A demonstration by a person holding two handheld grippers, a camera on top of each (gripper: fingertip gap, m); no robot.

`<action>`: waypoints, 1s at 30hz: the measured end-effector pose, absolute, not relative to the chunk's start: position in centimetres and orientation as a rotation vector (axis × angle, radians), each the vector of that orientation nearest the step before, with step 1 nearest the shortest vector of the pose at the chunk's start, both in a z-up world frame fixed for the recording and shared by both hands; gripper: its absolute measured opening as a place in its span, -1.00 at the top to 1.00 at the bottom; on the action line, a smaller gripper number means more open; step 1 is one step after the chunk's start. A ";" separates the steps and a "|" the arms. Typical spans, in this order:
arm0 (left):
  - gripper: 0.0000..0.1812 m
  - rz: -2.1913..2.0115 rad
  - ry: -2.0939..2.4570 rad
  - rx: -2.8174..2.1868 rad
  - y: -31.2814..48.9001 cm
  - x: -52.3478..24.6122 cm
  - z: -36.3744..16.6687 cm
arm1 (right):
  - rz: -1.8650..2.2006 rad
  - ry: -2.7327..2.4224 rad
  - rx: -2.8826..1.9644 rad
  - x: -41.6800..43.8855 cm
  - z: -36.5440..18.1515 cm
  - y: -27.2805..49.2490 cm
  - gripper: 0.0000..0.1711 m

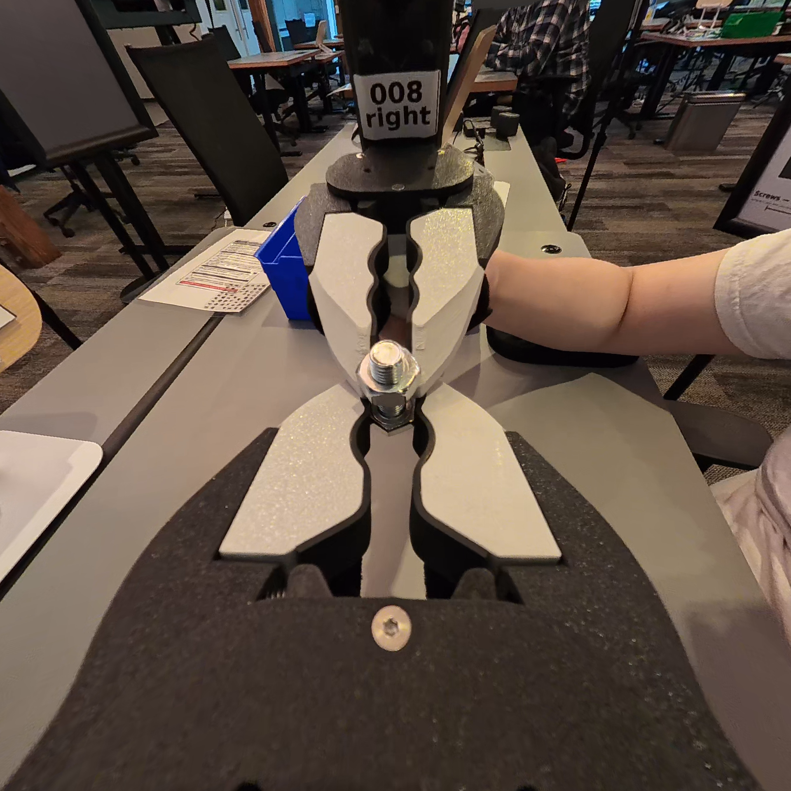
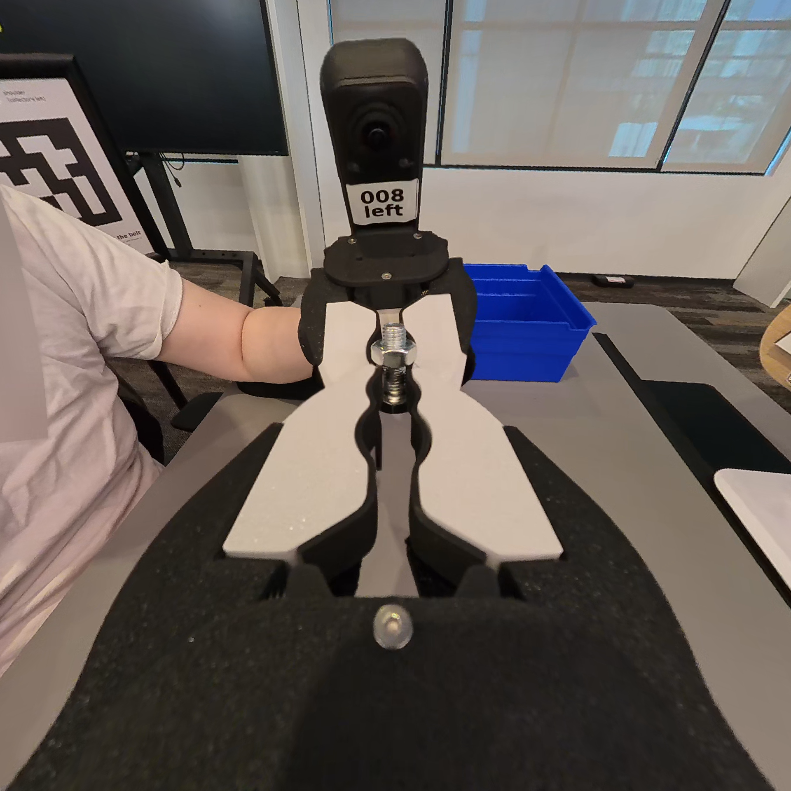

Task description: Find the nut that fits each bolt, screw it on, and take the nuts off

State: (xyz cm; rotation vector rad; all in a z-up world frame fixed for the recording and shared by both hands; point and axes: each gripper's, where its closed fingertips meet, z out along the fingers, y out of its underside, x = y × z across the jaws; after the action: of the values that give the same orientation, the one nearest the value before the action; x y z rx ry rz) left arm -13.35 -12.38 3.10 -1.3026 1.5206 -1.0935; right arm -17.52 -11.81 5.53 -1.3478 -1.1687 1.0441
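Observation:
A silver bolt stands upright between my two grippers above the grey table, threaded end up. A silver hex nut sits on its thread a little below the top. My left gripper is shut on the bolt's lower end, around its head. My right gripper faces it from the far side and is shut on the nut. In the right wrist view, my right gripper has its fingertips at the nut, with the bolt's shaft showing in the gap below.
An open blue bin stands on the table behind the grippers. A printed sheet lies beside it. A white tray sits at the table's side. The person's forearms reach in from the near edge.

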 end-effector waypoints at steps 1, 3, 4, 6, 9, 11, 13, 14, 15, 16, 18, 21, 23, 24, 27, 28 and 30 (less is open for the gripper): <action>0.84 -1.090 1.521 -1.306 -12.3 -13.4 3.1 | 1.057 -1.165 -1.345 -17.6 5.5 -11.9 0.87; 0.84 -1.081 1.526 -1.317 -12.3 -13.4 2.9 | 1.056 -1.160 -1.344 -17.7 5.5 -11.7 0.88; 0.85 -1.069 1.530 -1.327 -12.2 -13.4 2.8 | 1.046 -1.161 -1.350 -17.7 5.3 -11.7 0.89; 0.85 -1.050 1.536 -1.330 -12.1 -13.4 2.6 | 0.996 -1.177 -1.347 -17.7 5.1 -11.5 0.90; 0.84 -1.053 1.529 -1.323 -12.1 -13.3 2.7 | 0.942 -1.195 -1.345 -17.6 5.2 -11.6 0.90; 0.83 -1.057 1.520 -1.318 -12.1 -13.2 2.8 | 0.952 -1.179 -1.344 -17.6 5.4 -11.5 0.90; 0.77 -1.040 1.530 -1.332 -12.0 -13.1 2.4 | 1.014 -1.139 -1.338 -17.4 5.8 -11.4 0.90; 0.76 -1.029 1.535 -1.340 -12.0 -13.1 2.2 | 1.057 -1.121 -1.332 -17.3 6.0 -11.5 0.90; 0.77 -1.027 1.529 -1.338 -11.9 -13.0 2.2 | 1.092 -1.106 -1.329 -17.2 6.2 -11.5 0.90; 0.79 -1.035 1.514 -1.329 -11.9 -12.9 2.4 | 1.108 -1.091 -1.328 -17.1 6.2 -11.4 0.90; 0.86 -1.051 1.497 -1.325 -11.9 -13.0 2.6 | 1.131 -1.081 -1.320 -17.0 6.4 -11.4 0.90; 0.91 -1.075 1.488 -1.318 -11.9 -13.0 2.8 | 1.137 -1.082 -1.308 -17.0 6.6 -11.5 0.90; 0.84 -1.076 1.499 -1.319 -12.0 -13.0 2.8 | 1.141 -1.099 -1.305 -17.1 6.4 -11.7 0.89; 0.79 -1.081 1.501 -1.315 -12.1 -13.0 2.8 | 1.132 -1.102 -1.313 -17.1 6.3 -11.6 0.90; 0.78 -1.116 1.482 -1.302 -12.3 -13.2 3.4 | 1.117 -1.119 -1.321 -17.3 5.8 -11.6 0.90; 0.82 -1.117 1.478 -1.305 -12.2 -13.2 3.5 | 1.125 -1.115 -1.317 -17.4 5.9 -11.6 0.90; 0.83 -1.117 1.480 -1.306 -12.2 -13.3 3.4 | 1.136 -1.109 -1.316 -17.4 5.8 -11.6 0.90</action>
State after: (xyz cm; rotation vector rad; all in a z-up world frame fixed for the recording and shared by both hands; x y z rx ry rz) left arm -13.27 -12.15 3.45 -1.3063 1.4805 -1.1174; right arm -17.40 -11.55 5.84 -1.3157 -1.1093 1.1360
